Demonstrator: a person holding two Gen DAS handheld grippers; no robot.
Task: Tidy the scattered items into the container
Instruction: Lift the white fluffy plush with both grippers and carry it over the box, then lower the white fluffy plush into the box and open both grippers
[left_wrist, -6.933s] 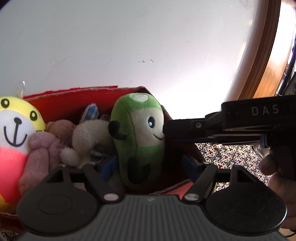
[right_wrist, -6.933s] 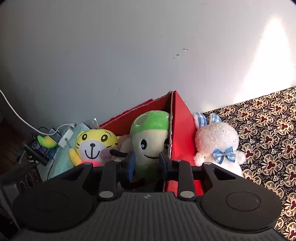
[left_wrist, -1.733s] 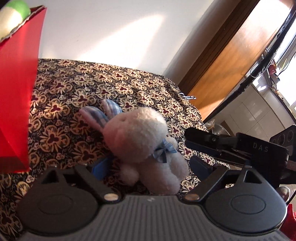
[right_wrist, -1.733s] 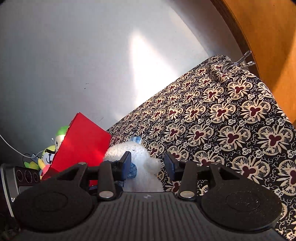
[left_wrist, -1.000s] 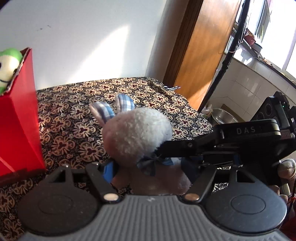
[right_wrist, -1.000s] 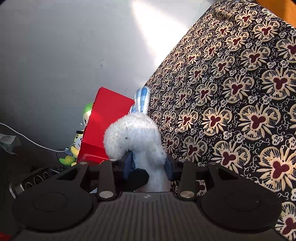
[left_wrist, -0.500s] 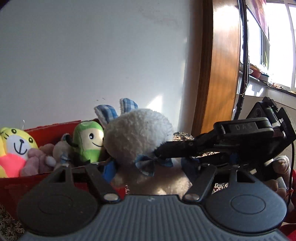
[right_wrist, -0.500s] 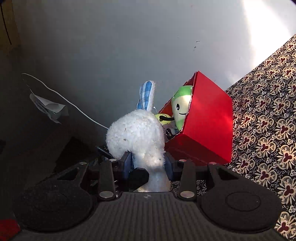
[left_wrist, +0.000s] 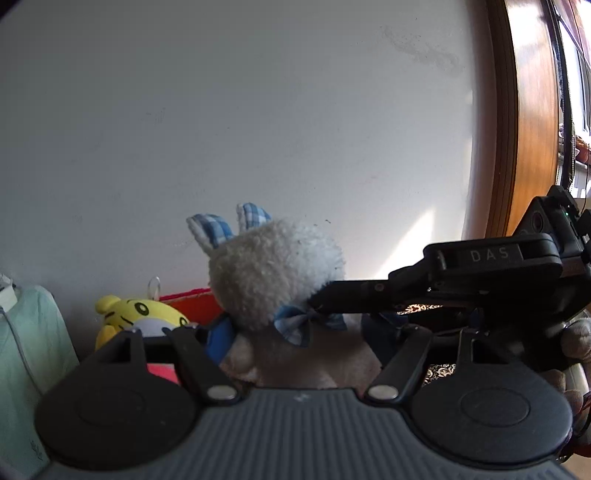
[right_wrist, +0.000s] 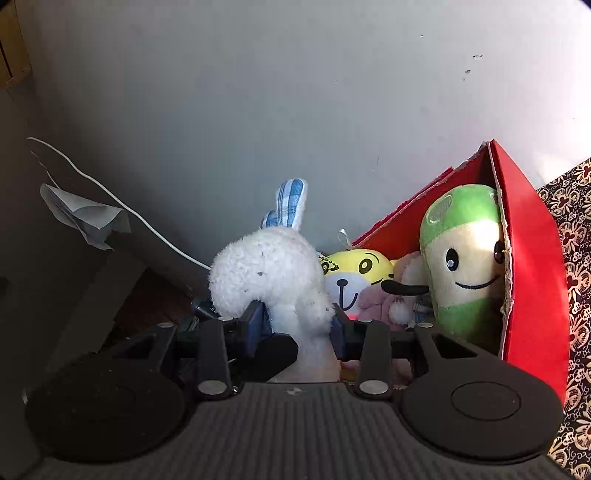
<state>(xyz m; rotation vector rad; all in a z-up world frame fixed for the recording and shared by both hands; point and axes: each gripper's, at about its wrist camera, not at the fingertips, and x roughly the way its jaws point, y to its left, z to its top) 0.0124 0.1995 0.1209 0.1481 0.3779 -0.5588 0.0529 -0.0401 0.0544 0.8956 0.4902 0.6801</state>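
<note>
Both my left gripper (left_wrist: 295, 332) and right gripper (right_wrist: 297, 326) clamp the bunny (right_wrist: 269, 273) beside the red box (right_wrist: 532, 258), which sits on the patterned surface (right_wrist: 576, 229) against a white wall (left_wrist: 258, 110).

Fluffy plush rabbit (right_wrist: 269, 269); matt, seemingly cardboard red box (right_wrist: 532, 258).

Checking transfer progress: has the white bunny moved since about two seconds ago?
Yes. The white bunny, then lying on the patterned cloth right of the red box, is now lifted, held by both grippers left of the box's green toy.
</note>
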